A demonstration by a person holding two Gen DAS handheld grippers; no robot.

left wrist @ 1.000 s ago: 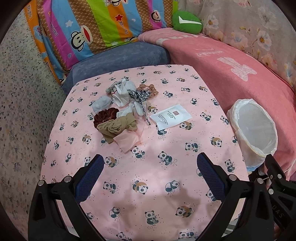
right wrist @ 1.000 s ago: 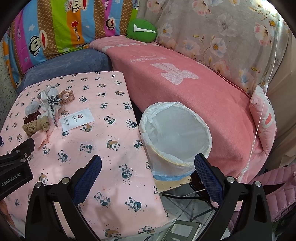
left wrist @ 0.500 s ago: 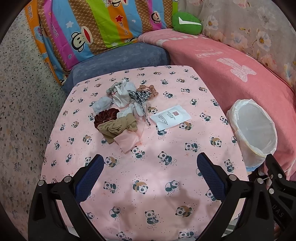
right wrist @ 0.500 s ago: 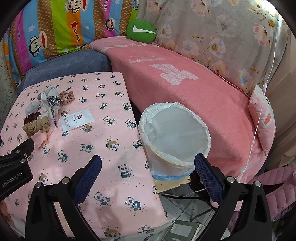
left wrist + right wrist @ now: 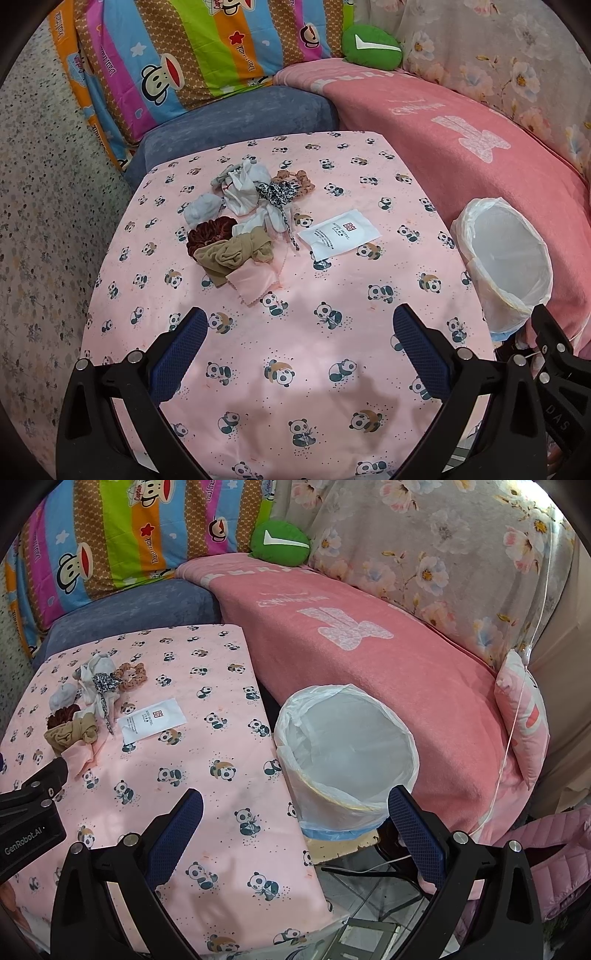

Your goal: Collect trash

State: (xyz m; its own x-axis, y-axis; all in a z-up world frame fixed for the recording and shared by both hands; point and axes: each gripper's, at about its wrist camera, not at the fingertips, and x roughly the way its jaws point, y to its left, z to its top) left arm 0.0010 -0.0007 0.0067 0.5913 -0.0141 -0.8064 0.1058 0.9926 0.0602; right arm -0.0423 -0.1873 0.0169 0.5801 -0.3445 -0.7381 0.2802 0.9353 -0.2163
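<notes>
Little has shifted since the earlier frames — the table is seen from slightly nearer.

Both the left gripper point(image 5: 300, 326) and right gripper point(image 5: 295, 808) are held wide open and empty. On the panda tablecloth point(image 5: 295, 354) the white packet point(image 5: 339, 233) is laid flat beside the pile of scrunchies point(image 5: 243, 218) — long axis running toward the lined bin point(image 5: 506, 262), off the table's right edge.

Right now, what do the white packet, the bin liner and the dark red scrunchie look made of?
Packet: thin plastic or coated paper, flat and smooth with printed text and a red logo; which, I can't tell.
Bin liner: thin translucent plastic film, crinkled and folded over the rim.
Scrunchie: probably velvet-like fabric, with a deep matte pile and gathered folds.
</notes>
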